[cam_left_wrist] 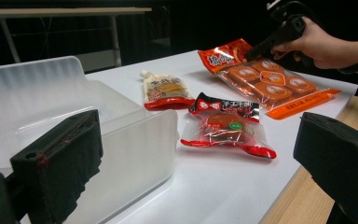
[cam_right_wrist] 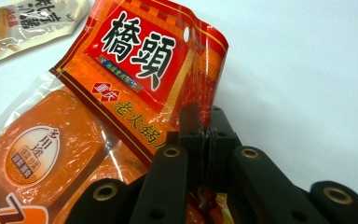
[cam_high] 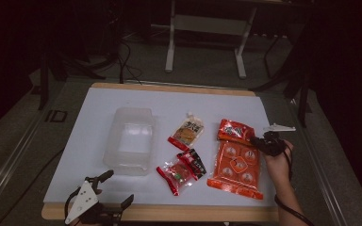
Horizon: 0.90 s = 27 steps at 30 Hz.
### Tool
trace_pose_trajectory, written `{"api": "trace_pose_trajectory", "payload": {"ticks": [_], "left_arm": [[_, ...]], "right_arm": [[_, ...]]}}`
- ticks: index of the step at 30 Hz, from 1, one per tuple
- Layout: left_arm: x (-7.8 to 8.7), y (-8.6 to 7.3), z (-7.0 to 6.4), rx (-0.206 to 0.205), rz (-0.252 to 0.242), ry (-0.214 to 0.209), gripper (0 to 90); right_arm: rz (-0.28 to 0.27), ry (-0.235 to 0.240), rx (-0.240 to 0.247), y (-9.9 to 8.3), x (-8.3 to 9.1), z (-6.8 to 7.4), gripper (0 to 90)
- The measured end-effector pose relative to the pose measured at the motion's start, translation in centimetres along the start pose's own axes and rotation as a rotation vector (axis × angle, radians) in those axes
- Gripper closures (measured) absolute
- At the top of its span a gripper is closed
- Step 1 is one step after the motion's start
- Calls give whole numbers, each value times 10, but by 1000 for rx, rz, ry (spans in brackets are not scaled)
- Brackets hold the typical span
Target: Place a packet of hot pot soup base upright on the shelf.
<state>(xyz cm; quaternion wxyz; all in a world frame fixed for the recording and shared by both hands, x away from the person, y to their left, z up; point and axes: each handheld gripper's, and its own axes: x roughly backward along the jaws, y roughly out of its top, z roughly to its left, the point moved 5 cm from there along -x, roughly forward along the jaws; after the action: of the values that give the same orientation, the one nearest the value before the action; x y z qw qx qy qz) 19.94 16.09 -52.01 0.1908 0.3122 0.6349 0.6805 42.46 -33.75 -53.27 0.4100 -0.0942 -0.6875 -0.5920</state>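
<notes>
Four sealed food packs and one translucent plastic tub (cam_high: 128,140) lie on the white tabletop (cam_high: 99,101).

The item being handled is the large orange hotpot-base pack (cam_high: 237,162), lying flat near the right edge of the tabletop, its red printed header pointing toward the far edge. The right gripper (cam_right_wrist: 204,122) has its jaws closed flat together on the right side seam of that pack, just below the header; the film is visibly pinched between them in the right gripper view. The person's hand (cam_high: 277,165) carries the tool from the near right.

Handling judgement: the pack holds several solid blocks under glossy film, so it is likely the heaviest item present and slick on its face. Held at one seam, it would probably hang and swing from that corner, with the film bearing the load. The flat header or a side seam is the sound place to grip; the domed blocks would give the jaws little purchase.

The left gripper (cam_high: 107,195) hovers over the near left corner with jaws spread wide and nothing between them, just beside the tub's near wall.

Other items: a pale spouted sauce pouch (cam_high: 187,132) at centre, and two red-ended snack packets (cam_high: 183,171) overlapping toward the near edge. The tub appears empty.
</notes>
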Motion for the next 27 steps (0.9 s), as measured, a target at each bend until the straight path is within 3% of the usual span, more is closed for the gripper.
{"api": "trace_pose_trajectory", "payload": {"ticks": [9,15,27], "left_arm": [[-2,-2,1,-14,21,22,16],[-3,0,-3,1,11,14,16],[-10,9,-16,11,29,-6,17]], "right_arm": [[-83,20,25,13,28,10,879],[-137,25,66,21,49,20,879],[-249,62,163,37,93,54,879]]}}
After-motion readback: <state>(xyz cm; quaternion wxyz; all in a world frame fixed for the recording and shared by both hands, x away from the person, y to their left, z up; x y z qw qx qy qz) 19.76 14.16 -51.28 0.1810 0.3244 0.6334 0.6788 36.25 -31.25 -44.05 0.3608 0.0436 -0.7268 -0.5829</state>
